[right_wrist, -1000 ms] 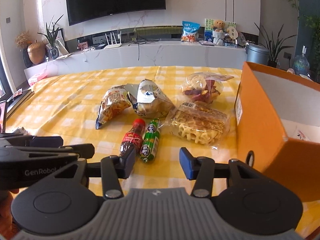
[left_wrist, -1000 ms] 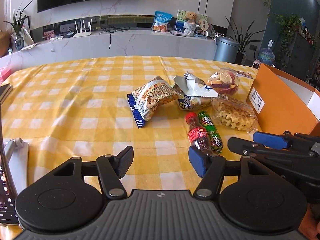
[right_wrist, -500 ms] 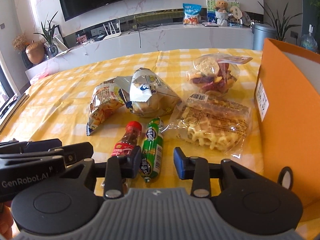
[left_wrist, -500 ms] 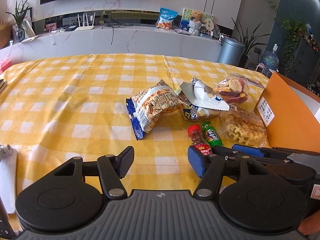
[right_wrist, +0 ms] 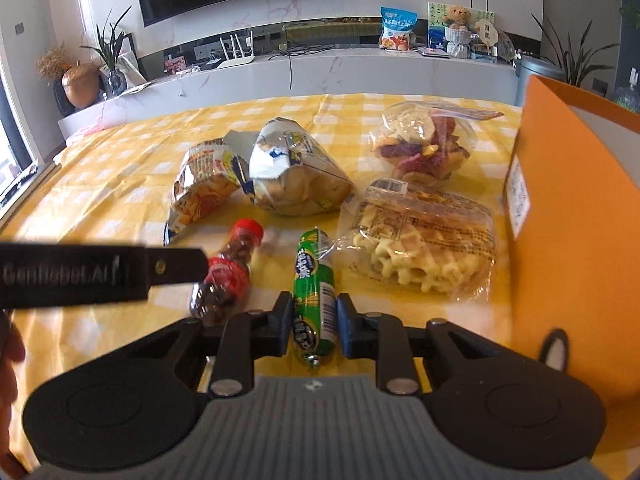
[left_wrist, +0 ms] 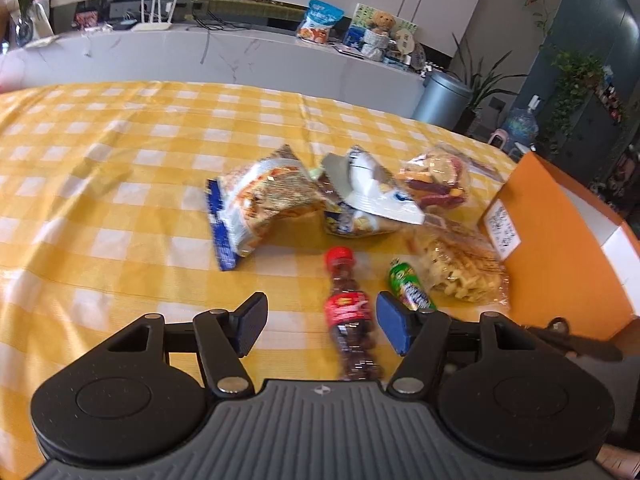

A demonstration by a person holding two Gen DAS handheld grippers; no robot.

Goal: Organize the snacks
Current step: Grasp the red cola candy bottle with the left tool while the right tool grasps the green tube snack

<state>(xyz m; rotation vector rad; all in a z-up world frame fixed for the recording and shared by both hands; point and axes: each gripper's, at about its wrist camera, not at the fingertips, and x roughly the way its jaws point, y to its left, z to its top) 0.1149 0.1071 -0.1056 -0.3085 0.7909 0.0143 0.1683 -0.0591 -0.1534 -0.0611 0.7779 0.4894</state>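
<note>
On the yellow checked tablecloth (left_wrist: 120,160) lie several snacks. My right gripper (right_wrist: 314,322) is shut on the green sausage stick (right_wrist: 314,284), which also shows in the left wrist view (left_wrist: 410,286). My left gripper (left_wrist: 320,322) is open, and the small red-capped cola bottle (left_wrist: 348,312) lies between its fingers near the right pad; the bottle shows in the right wrist view too (right_wrist: 228,276). Behind lie a chip bag (left_wrist: 264,204), a silver snack bag (left_wrist: 368,200), a waffle pack (right_wrist: 420,252) and a dried-fruit bag (right_wrist: 424,140).
An open orange box (right_wrist: 572,220) stands at the right, close beside the waffle pack; it also shows in the left wrist view (left_wrist: 560,240). A white counter (right_wrist: 320,68) with a TV above runs behind the table.
The right gripper moved forward and closed on the green sausage stick. The left gripper moved forward and right, so the cola bottle now lies between its open fingers.
</note>
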